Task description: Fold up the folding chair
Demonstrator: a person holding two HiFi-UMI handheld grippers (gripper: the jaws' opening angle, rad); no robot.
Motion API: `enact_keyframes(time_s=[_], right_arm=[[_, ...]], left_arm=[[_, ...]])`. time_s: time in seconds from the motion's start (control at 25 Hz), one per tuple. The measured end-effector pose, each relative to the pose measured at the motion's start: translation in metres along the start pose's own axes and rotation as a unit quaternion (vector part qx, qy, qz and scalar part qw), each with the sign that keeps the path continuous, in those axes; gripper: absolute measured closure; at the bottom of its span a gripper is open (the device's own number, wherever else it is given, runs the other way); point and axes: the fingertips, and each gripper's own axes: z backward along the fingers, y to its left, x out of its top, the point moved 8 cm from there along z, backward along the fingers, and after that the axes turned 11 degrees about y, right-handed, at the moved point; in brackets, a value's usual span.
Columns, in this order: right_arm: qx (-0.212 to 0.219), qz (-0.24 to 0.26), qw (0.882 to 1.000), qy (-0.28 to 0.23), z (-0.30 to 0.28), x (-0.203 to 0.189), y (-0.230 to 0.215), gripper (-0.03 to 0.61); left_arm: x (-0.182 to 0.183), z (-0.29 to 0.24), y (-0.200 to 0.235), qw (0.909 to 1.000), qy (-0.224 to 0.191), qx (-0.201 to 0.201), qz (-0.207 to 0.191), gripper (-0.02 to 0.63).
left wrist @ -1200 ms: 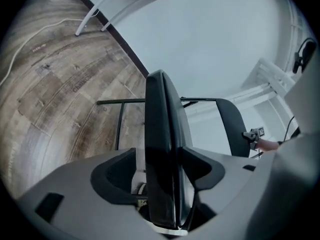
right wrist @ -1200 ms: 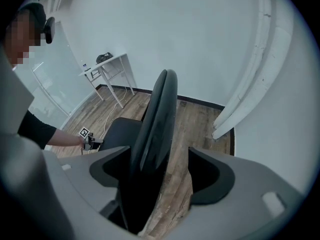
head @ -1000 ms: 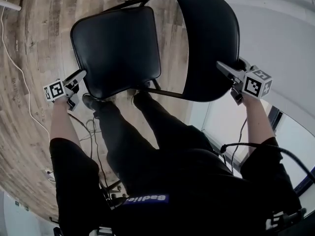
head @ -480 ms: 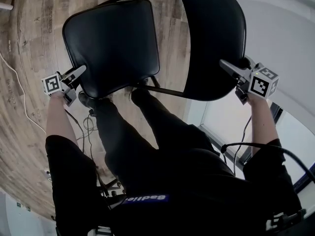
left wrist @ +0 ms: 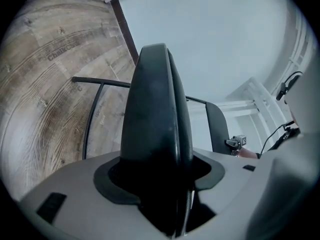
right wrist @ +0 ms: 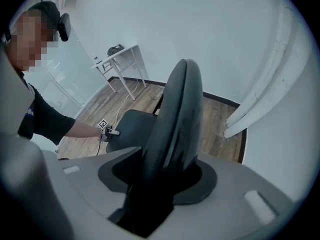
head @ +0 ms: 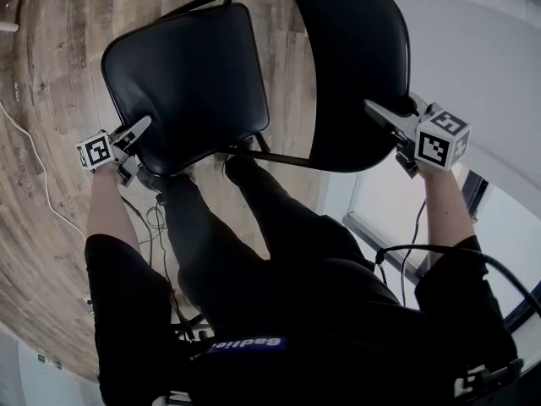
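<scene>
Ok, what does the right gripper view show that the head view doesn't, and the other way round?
Only the right gripper view: a white table by the wall, and the backrest seen edge-on between the jaws of the right hand-held gripper, which have just been closing. Only the head view: that gripper's marker cube and the forearm behind it. Both: the seat, the wooden floor and the left hand-held gripper at the seat's edge.

I see the black chair standing unfolded on the wood floor.
Its padded seat lies level on a thin dark frame; the curved backrest stands upright along the seat's right side.
</scene>
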Motion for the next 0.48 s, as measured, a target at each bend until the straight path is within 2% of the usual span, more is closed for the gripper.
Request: enact_keyframes(time_s=[0.24,0.48], right_arm=[[0.039,-0.041,0.998,-0.014,0.002,-0.001,-0.006,0.453],[0.043,-0.057,0.997,-0.019,0.011,-0.001,-0.008,0.476]], left_arm=[[-0.003,-0.003,-0.011,0.9998,-0.012,0.015,0.011,0.345],[-0.010,-0.009,-0.030,0.9995,-0.019,0.021,0.010,0.345]])
